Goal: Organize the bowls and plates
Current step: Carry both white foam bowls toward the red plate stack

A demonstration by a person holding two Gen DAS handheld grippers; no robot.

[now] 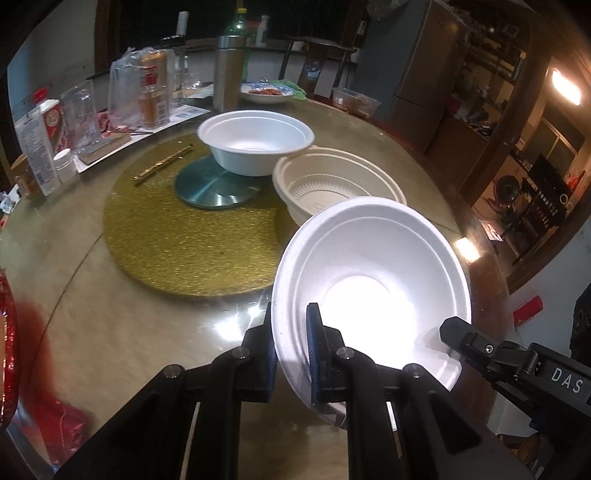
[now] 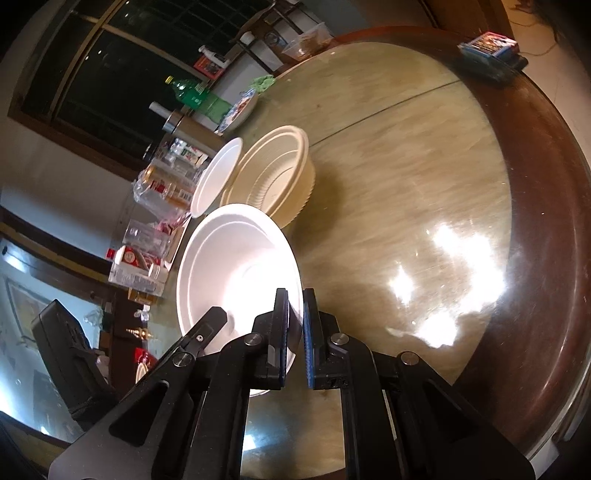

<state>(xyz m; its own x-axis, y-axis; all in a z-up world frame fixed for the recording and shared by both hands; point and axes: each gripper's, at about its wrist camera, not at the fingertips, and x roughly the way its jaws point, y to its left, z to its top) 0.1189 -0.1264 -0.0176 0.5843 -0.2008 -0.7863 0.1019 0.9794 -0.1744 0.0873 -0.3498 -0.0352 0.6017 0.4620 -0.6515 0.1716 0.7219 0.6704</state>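
Gripping the near rim of a white round foam bowl (image 1: 373,291), the left claw (image 1: 291,354) has one blue-padded finger outside the wall and the other inside, both pressed to the rim. The right claw (image 2: 294,332) pinches the opposite edge of that same bowl (image 2: 236,273), its blue pads closed on the thin rim; its black body also shows at the lower right of the left wrist view (image 1: 491,350). The bowl is held tilted between the two claws, mouth toward the left camera, above the round glass-topped wooden desk (image 1: 110,325); whether its underside touches the desk cannot be told. Just behind it sits a cream ribbed plastic bowl stack (image 1: 338,184), upright on the desk, partly overlapped by the held bowl's far rim in the left view. Beyond that, a second white foam bowl (image 1: 255,142) stands upright, resting partly on a round grey metal disc (image 1: 214,184). The disc lies on a gold textured round mat (image 1: 177,236), which also carries a thin gold stick (image 1: 162,163). At the far desk edge: a green plastic bottle (image 1: 238,31), a steel flask (image 1: 227,72), a clear glass mug (image 1: 80,116) and a blue-patterned dish with food (image 1: 267,92). Bright glare washes out the held bowl's floor.
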